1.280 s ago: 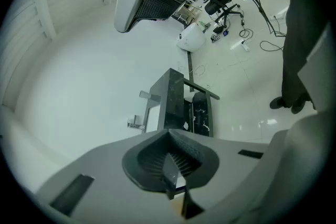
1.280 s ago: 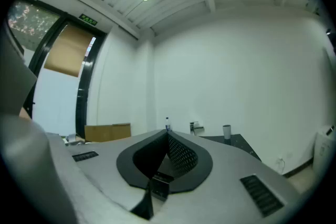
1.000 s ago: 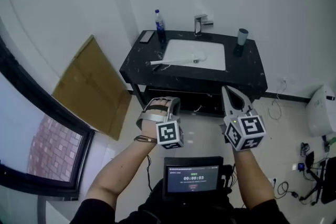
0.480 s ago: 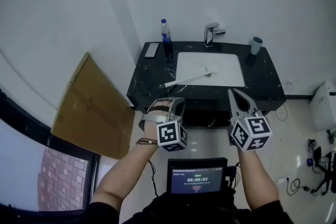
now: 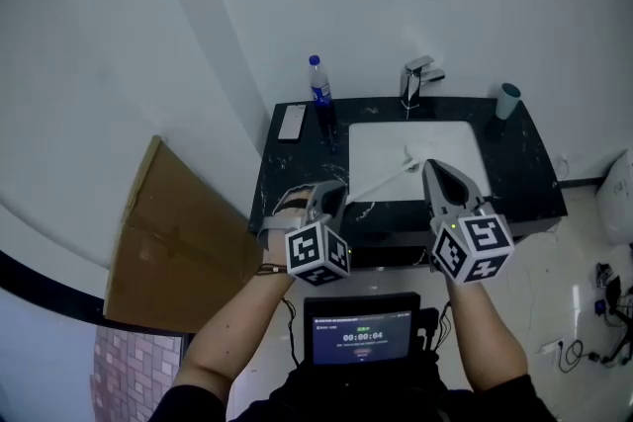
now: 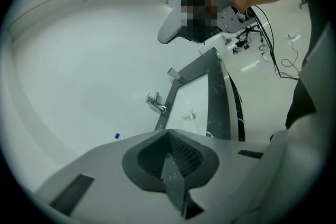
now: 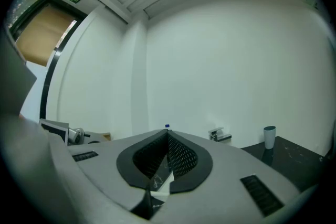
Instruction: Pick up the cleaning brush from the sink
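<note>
Far left, a brown cardboard sheet (image 5: 178,232) leans on the wall. On the black worktop (image 5: 285,168) stands a bottle (image 5: 321,99) with a blue cap; I cannot tell what is in it. My left claw (image 5: 334,193) is squeezed together with nothing in it. The cleaning brush (image 5: 381,181) lies in the white sink (image 5: 450,138), its long white handle reaching over the rim to the left. It looks light, stiff and maybe wet and slippery, so I would pinch the handle near its middle. My right claw (image 5: 432,171) is closed and empty too. A cup (image 5: 507,100) sits far right; its inside is hidden.
</note>
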Action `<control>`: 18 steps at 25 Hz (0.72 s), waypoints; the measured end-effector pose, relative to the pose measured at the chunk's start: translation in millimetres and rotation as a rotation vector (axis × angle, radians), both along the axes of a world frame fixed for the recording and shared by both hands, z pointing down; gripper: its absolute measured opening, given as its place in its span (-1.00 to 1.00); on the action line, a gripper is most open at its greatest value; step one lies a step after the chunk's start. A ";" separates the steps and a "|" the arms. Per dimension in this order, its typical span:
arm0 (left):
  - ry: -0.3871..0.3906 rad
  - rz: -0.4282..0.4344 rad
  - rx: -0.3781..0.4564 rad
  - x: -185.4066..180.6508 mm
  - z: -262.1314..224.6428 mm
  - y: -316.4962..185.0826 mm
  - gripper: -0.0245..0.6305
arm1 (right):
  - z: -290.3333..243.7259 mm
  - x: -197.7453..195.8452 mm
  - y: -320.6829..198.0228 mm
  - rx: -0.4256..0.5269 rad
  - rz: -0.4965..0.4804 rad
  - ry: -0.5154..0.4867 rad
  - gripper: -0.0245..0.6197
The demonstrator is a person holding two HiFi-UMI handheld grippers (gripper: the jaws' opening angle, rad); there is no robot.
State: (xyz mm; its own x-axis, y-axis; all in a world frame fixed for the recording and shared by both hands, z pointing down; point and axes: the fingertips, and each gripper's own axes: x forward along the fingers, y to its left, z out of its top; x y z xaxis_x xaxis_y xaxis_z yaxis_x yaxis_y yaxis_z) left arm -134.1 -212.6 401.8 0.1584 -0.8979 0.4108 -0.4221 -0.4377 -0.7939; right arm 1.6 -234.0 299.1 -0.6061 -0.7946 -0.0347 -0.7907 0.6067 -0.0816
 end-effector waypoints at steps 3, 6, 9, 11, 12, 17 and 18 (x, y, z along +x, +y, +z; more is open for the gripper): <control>0.079 0.004 -0.034 -30.5 -8.8 -40.6 -0.91 | 1.4 -22.1 -44.1 -0.022 0.025 -0.012 -0.89; 0.250 0.101 -0.111 -46.3 -15.7 -72.3 -0.91 | 1.5 -49.9 -74.8 -0.026 0.042 -0.039 -0.89; 0.372 0.159 -0.170 -70.2 -19.2 -110.7 -0.91 | -2.4 -74.8 -109.9 -0.021 0.104 -0.032 -0.89; 0.433 0.141 -0.216 -93.3 -15.1 -138.9 -0.91 | 2.1 -88.3 -133.5 -0.050 0.172 -0.040 -0.89; 0.470 0.132 -0.254 -104.2 -10.2 -150.0 -0.91 | 8.0 -95.2 -142.9 -0.072 0.205 -0.043 -0.89; 0.563 0.097 -0.409 -144.4 21.2 -197.5 -0.91 | 49.3 -119.9 -186.8 -0.238 0.318 -0.079 -0.89; 0.589 0.092 -0.448 -145.5 27.5 -203.8 -0.91 | 60.3 -122.0 -194.0 -0.273 0.333 -0.069 -0.89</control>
